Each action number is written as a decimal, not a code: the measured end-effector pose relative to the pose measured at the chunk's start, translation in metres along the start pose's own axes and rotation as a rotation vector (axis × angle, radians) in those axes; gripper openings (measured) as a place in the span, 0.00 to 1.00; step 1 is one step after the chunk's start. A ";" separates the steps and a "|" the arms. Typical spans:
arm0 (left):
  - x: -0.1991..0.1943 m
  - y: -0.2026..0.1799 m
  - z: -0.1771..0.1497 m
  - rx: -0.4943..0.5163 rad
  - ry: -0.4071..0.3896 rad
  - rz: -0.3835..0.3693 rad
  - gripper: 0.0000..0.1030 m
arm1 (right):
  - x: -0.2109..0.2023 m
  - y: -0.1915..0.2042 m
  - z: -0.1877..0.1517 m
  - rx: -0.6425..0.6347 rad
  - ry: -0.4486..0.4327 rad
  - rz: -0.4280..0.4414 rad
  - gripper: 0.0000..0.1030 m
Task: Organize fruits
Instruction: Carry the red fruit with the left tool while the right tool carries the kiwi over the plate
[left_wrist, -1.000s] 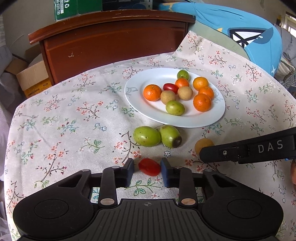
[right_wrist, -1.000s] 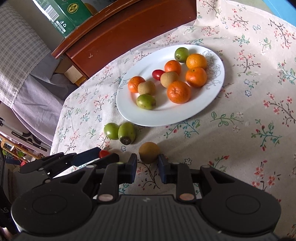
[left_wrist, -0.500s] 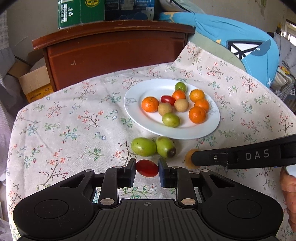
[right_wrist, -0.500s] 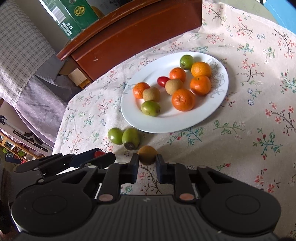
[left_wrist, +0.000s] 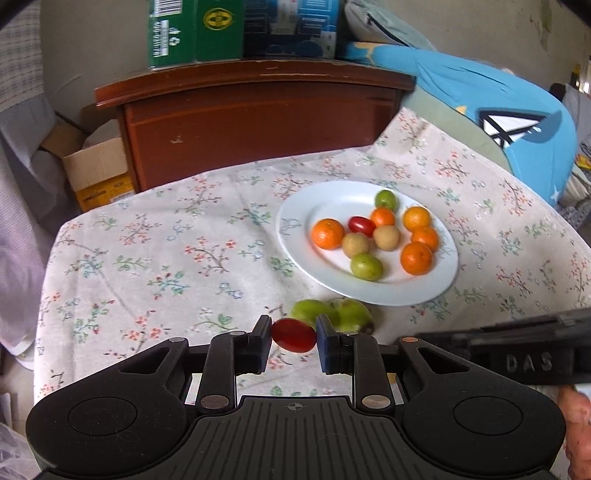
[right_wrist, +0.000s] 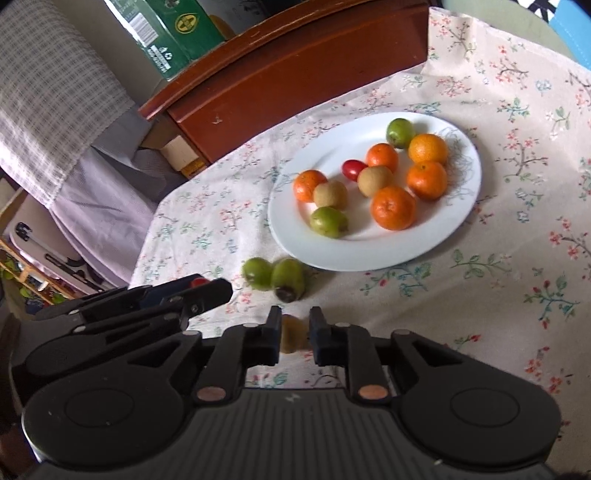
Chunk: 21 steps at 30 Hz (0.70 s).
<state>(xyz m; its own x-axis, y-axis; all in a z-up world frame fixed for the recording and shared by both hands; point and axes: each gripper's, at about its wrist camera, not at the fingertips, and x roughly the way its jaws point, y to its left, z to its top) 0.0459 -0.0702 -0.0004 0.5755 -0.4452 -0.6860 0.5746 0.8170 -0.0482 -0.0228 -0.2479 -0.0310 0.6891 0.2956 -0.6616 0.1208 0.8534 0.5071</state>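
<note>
My left gripper (left_wrist: 294, 336) is shut on a red cherry tomato (left_wrist: 294, 335) and holds it above the floral tablecloth. My right gripper (right_wrist: 293, 334) is shut on a small brown round fruit (right_wrist: 291, 338), lifted a little off the cloth. A white plate (left_wrist: 295, 225) (right_wrist: 469, 192) beyond both grippers holds several oranges, two brown fruits, two green fruits and a red tomato. Two green fruits (left_wrist: 328, 315) (right_wrist: 275, 274) lie on the cloth just in front of the plate, right behind my fingertips.
A brown wooden headboard (left_wrist: 258, 110) stands behind the table with green boxes (left_wrist: 192, 33) on top. A blue cushion (left_wrist: 480, 110) lies at the back right. A cardboard box (left_wrist: 96, 173) sits at the left. The table's left edge drops off near grey cloth (right_wrist: 92, 192).
Both grippers have risen and pulled back from the cloth, the left carrying the red tomato and the right carrying the brown fruit. The plate looks farther away.
</note>
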 end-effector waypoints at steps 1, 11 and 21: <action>-0.001 0.004 0.001 -0.014 -0.003 0.005 0.22 | 0.002 0.002 -0.001 -0.014 0.008 0.000 0.24; -0.004 0.012 0.001 -0.047 -0.008 0.015 0.22 | 0.019 0.015 -0.012 -0.156 0.012 -0.064 0.25; -0.016 0.003 0.022 -0.044 -0.068 -0.018 0.22 | -0.013 0.021 0.014 -0.137 -0.094 -0.023 0.25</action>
<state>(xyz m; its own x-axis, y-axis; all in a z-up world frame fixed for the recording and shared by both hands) 0.0518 -0.0688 0.0265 0.6047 -0.4825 -0.6337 0.5595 0.8236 -0.0931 -0.0191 -0.2394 -0.0043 0.7515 0.2391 -0.6149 0.0432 0.9122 0.4075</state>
